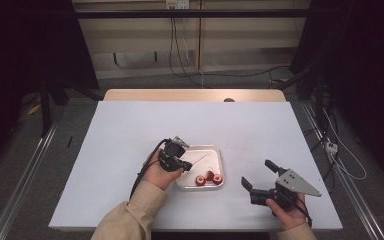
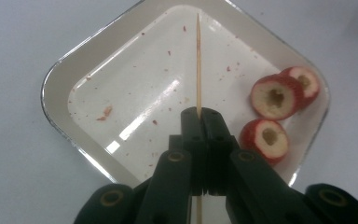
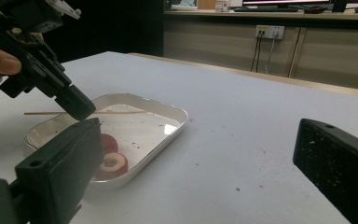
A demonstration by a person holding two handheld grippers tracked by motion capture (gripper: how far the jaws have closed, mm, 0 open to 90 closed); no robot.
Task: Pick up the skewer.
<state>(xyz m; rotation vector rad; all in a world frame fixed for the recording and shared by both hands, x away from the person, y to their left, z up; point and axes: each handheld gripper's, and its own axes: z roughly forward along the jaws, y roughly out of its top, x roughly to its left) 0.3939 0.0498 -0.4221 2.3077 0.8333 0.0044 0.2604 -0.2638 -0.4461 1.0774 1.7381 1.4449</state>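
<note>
the skewer [image 2: 198, 60] runs hidden between closed jaws; one fruit slice [image 3: 106, 141] sits partly behind a jaw.

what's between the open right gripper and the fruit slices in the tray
Bare white table and the tray's near rim, nothing else. The high view shows the right gripper apart from the slices; the right gripper view shows the same stretch.

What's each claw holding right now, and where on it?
Left claw is shut on the wooden skewer near its blunt end, point over the tray. Right claw is open, holding nothing.
</note>
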